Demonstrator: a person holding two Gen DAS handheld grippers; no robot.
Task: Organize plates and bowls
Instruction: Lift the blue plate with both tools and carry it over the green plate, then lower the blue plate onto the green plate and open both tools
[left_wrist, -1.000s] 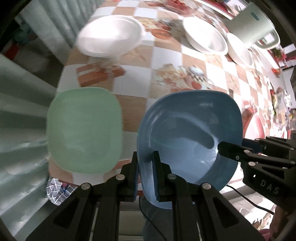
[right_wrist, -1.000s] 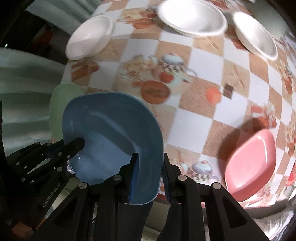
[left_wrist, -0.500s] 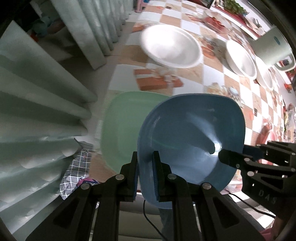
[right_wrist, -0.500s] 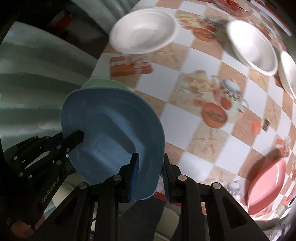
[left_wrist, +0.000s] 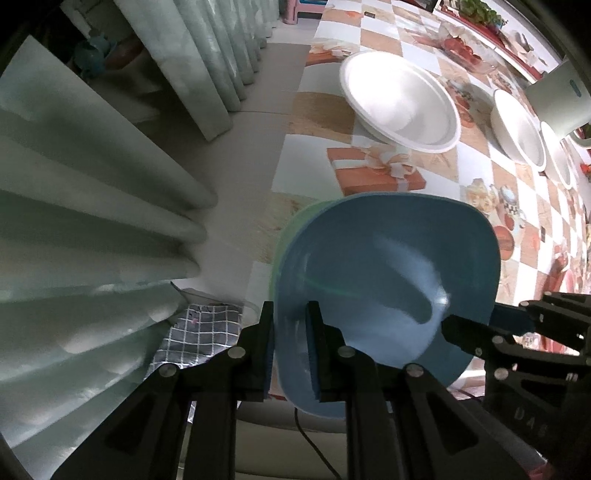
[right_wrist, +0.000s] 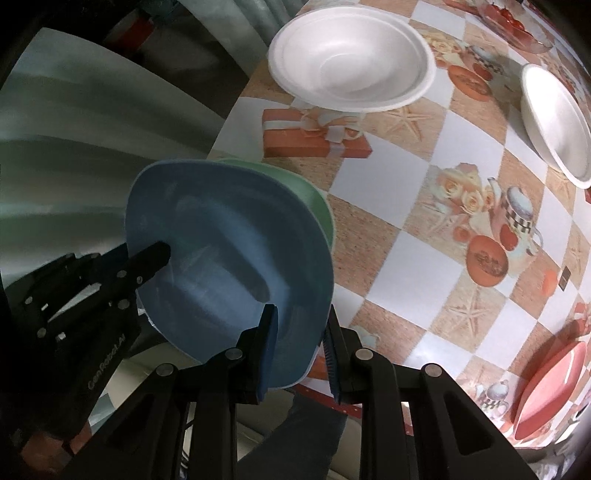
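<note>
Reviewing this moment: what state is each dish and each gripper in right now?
Blue plate: held off the table by both grippers, over the green plate.
Green plate: on the table, mostly hidden under the blue one.
White bowls: upright on the table, empty.
Red plate: on the table near its edge.
Left gripper: on the blue plate's rim, jaws starting to open.
Right gripper: shut on the blue plate's rim.

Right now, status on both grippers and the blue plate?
Left gripper and right gripper clamp blue plate on opposite rims. Plate over green plate. Nothing between.
</note>
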